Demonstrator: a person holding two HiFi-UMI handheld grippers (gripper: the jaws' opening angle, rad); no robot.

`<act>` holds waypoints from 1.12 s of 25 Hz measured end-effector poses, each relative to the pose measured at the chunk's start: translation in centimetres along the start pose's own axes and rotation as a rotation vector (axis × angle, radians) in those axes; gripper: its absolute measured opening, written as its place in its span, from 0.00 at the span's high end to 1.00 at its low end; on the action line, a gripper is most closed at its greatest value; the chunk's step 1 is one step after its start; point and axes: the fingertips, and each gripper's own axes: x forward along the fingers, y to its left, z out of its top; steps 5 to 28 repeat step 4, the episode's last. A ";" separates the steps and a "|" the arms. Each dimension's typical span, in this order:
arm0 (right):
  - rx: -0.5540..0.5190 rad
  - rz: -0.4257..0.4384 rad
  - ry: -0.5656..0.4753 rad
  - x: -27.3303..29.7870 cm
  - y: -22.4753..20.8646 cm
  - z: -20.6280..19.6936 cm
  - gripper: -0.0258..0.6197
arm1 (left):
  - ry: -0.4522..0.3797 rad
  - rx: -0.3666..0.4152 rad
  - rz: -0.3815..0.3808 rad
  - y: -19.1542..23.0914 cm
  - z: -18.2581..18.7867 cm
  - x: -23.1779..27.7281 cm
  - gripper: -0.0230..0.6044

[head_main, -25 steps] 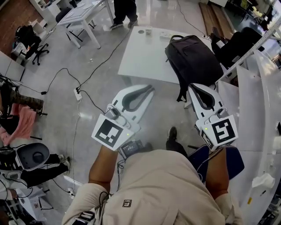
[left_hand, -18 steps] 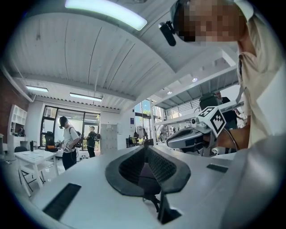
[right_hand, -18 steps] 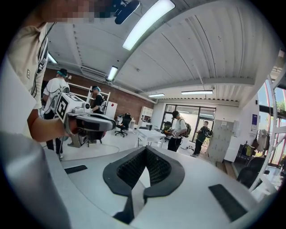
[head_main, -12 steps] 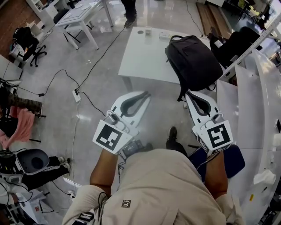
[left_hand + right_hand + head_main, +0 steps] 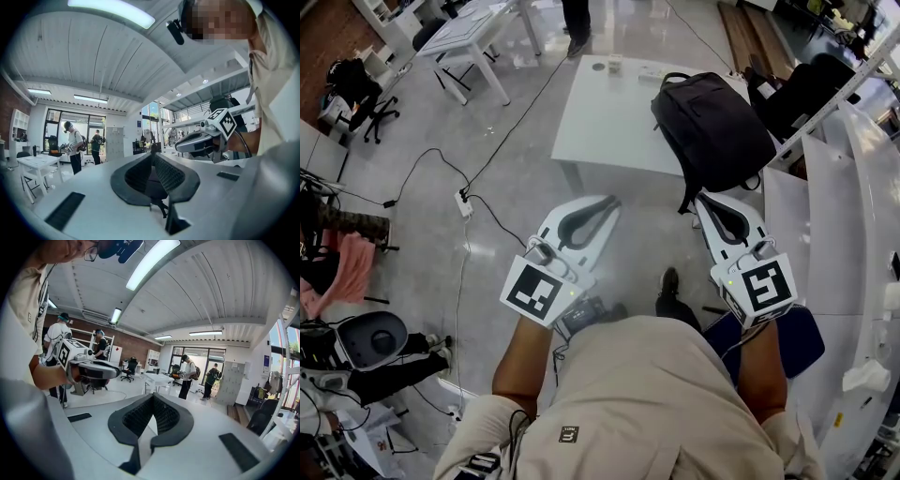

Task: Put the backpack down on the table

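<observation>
Backpack [image 5: 712,127] just beyond right tongs [image 5: 706,201]

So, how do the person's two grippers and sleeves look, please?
Both the left gripper and the right gripper are white, with black ribbed pads. Each carries a cube with black-and-white square markers. The person wears a beige short-sleeved shirt.
</observation>
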 end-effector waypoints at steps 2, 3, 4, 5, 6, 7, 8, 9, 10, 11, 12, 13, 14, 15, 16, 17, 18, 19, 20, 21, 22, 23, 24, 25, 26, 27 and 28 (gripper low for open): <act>0.004 -0.003 0.000 -0.2 -0.4 -0.1 0.92 | 0.003 0.001 -0.002 -0.2 -0.1 0.4 0.91; 0.004 -0.004 -0.001 -0.3 -0.6 -0.2 0.92 | 0.004 0.001 -0.003 -0.4 -0.1 0.6 0.91; 0.005 -0.006 -0.001 -0.5 -0.9 -0.3 0.92 | 0.004 0.002 -0.004 -0.5 -0.1 0.9 0.91; 0.005 -0.006 -0.001 -0.5 -0.9 -0.3 0.92 | 0.004 0.002 -0.004 -0.5 -0.1 0.9 0.91; 0.005 -0.006 -0.001 -0.5 -0.9 -0.3 0.92 | 0.004 0.002 -0.004 -0.5 -0.1 0.9 0.91; 0.005 -0.006 -0.001 -0.5 -0.9 -0.3 0.92 | 0.004 0.002 -0.004 -0.5 -0.1 0.9 0.91; 0.005 -0.006 -0.001 -0.5 -0.9 -0.3 0.92 | 0.004 0.002 -0.004 -0.5 -0.1 0.9 0.91; 0.005 -0.006 -0.001 -0.5 -0.9 -0.3 0.92 | 0.004 0.002 -0.004 -0.5 -0.1 0.9 0.91; 0.005 -0.006 -0.001 -0.5 -0.9 -0.3 0.92 | 0.004 0.002 -0.004 -0.5 -0.1 0.9 0.91; 0.005 -0.006 -0.001 -0.5 -0.9 -0.3 0.92 | 0.004 0.002 -0.004 -0.5 -0.1 0.9 0.91; 0.005 -0.006 -0.001 -0.5 -0.9 -0.3 0.92 | 0.004 0.002 -0.004 -0.5 -0.1 0.9 0.91; 0.005 -0.006 -0.001 -0.5 -0.9 -0.3 0.92 | 0.004 0.002 -0.004 -0.5 -0.1 0.9 0.91; 0.005 -0.006 -0.001 -0.5 -0.9 -0.3 0.92 | 0.004 0.002 -0.004 -0.5 -0.1 0.9 0.91; 0.005 -0.006 -0.001 -0.5 -0.9 -0.3 0.92 | 0.004 0.002 -0.004 -0.5 -0.1 0.9 0.91; 0.005 -0.006 -0.001 -0.5 -0.9 -0.3 0.92 | 0.004 0.002 -0.004 -0.5 -0.1 0.9 0.91; 0.005 -0.006 -0.001 -0.5 -0.9 -0.3 0.92 | 0.004 0.002 -0.004 -0.5 -0.1 0.9 0.91; 0.005 -0.006 -0.001 -0.5 -0.9 -0.3 0.92 | 0.004 0.002 -0.004 -0.5 -0.1 0.9 0.91; 0.005 -0.006 -0.001 -0.5 -0.9 -0.3 0.92 | 0.004 0.002 -0.004 -0.5 -0.1 0.9 0.91; 0.005 -0.006 -0.001 -0.5 -0.9 -0.3 0.92 | 0.004 0.002 -0.004 -0.5 -0.1 0.9 0.91; 0.005 -0.006 -0.001 -0.5 -0.9 -0.3 0.92 | 0.004 0.002 -0.004 -0.5 -0.1 0.9 0.91; 0.005 -0.006 -0.001 -0.5 -0.9 -0.3 0.92 | 0.004 0.002 -0.004 -0.5 -0.1 0.9 0.91; 0.005 -0.006 -0.001 -0.5 -0.9 -0.3 0.92 | 0.004 0.002 -0.004 -0.5 -0.1 0.9 0.91; 0.005 -0.006 -0.001 -0.5 -0.9 -0.3 0.92 | 0.004 0.002 -0.004 -0.5 -0.1 0.9 0.91; 0.005 -0.006 -0.001 -0.5 -0.9 -0.3 0.92 | 0.004 0.002 -0.004 -0.5 -0.1 0.9 0.91; 0.005 -0.006 -0.001 -0.5 -0.9 -0.3 0.92 | 0.004 0.002 -0.004 -0.5 -0.1 0.9 0.91; 0.005 -0.006 -0.001 -0.5 -0.9 -0.3 0.92 | 0.004 0.002 -0.004 -0.5 -0.1 0.9 0.91; 0.005 -0.006 -0.001 -0.5 -0.9 -0.3 0.92 | 0.004 0.002 -0.004 -0.5 -0.1 0.9 0.91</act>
